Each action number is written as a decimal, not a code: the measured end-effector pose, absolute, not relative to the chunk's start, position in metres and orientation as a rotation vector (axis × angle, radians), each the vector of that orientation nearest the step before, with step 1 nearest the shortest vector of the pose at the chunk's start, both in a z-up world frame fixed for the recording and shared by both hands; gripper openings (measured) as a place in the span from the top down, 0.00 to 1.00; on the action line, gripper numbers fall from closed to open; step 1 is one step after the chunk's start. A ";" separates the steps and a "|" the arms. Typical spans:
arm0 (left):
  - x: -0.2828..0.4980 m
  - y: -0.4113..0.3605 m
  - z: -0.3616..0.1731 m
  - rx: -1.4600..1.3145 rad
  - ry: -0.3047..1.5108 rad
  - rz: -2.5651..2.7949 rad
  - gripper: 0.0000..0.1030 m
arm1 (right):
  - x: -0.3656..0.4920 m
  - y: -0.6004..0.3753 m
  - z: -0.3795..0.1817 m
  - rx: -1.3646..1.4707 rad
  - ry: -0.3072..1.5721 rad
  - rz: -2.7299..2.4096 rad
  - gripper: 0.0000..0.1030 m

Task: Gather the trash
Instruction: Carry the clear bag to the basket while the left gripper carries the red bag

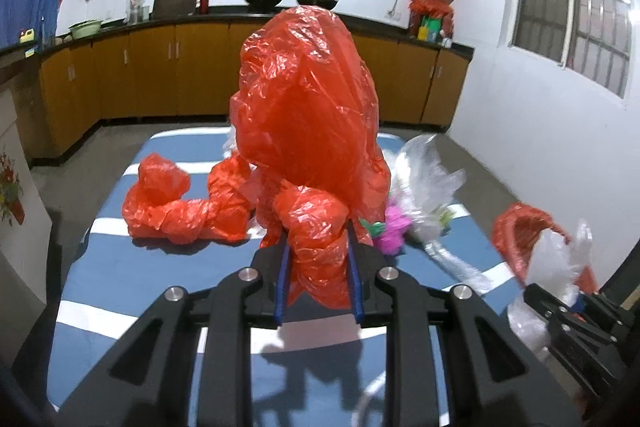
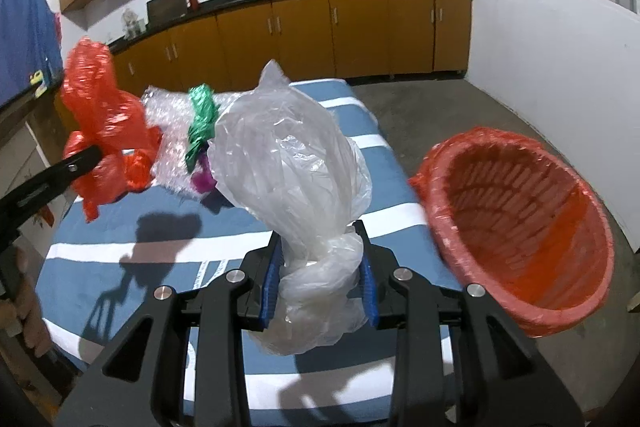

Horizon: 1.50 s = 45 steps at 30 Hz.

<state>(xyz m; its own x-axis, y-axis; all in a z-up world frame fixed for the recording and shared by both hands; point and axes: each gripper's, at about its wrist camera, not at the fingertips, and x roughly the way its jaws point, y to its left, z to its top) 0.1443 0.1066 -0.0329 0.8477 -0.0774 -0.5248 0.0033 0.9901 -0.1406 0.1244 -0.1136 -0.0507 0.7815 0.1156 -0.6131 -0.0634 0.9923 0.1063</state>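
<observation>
My left gripper (image 1: 319, 239) is shut on a red plastic bag (image 1: 308, 99) and holds it up above the blue striped table (image 1: 168, 267); it also shows in the right wrist view (image 2: 96, 107). My right gripper (image 2: 319, 239) is shut on a clear plastic bag (image 2: 288, 155), held above the table's right side. A red-lined trash basket (image 2: 520, 219) stands on the floor to the right of the table, its mouth tilted toward me. More red bags (image 1: 180, 207), bubble wrap (image 2: 168, 131), green foil (image 2: 202, 119) and a pink scrap (image 1: 394, 227) lie on the table.
Kitchen cabinets and a dark counter (image 1: 160, 23) run along the far wall, with woks and bottles on top. A white wall with a window (image 1: 572, 7) is on the right. Grey floor (image 2: 460, 107) surrounds the table.
</observation>
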 end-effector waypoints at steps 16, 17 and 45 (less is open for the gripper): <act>0.142 -0.019 -0.020 -0.087 0.597 -0.358 0.76 | 0.110 -0.235 -0.033 0.161 0.588 -0.200 0.67; 0.144 -0.030 -0.021 -0.083 0.604 -0.381 0.76 | 0.109 -0.244 -0.033 0.169 0.584 -0.218 0.67; 0.209 -0.186 -0.067 -0.038 0.755 -0.647 0.69 | 0.127 -0.339 -0.042 0.313 0.540 -0.287 0.57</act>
<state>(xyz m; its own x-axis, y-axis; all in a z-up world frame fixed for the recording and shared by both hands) 0.2088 -0.1864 -0.0669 0.5451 -0.5584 -0.6253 0.5322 0.8068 -0.2566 0.1269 -0.3394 -0.0419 0.8202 -0.1832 -0.5420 0.3460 0.9133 0.2149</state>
